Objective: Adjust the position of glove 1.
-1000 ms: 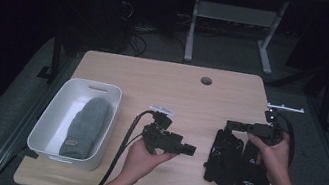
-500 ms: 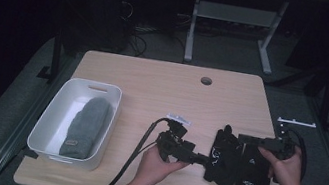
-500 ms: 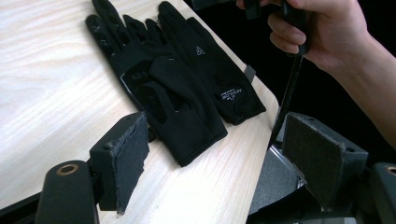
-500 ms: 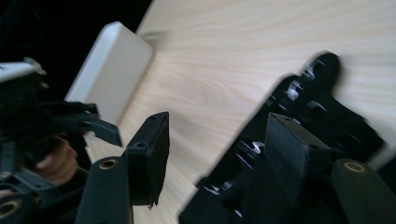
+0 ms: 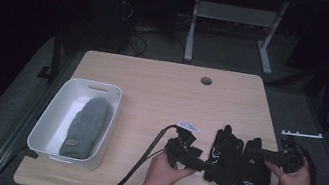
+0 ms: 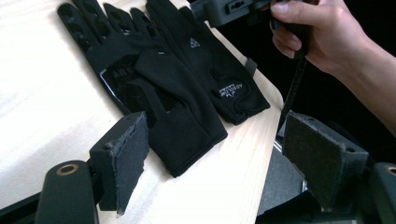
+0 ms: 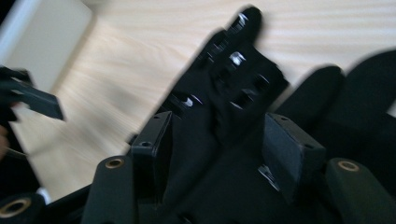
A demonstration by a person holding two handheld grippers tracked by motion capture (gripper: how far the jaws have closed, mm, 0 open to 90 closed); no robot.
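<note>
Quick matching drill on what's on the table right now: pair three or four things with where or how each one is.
1. grey mitten
2. pair of black gloves
3. left gripper
4. round hole

a. jaws open, at the gloves' cuffs
b. in the tabletop's far edge
c. inside the white plastic bin
d. flat on the wooden table, right side

Pairs: 1-c, 2-d, 3-a, 4-b

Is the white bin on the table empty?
No, the white bin holds a grey mitten-like item lying along its length.
</note>
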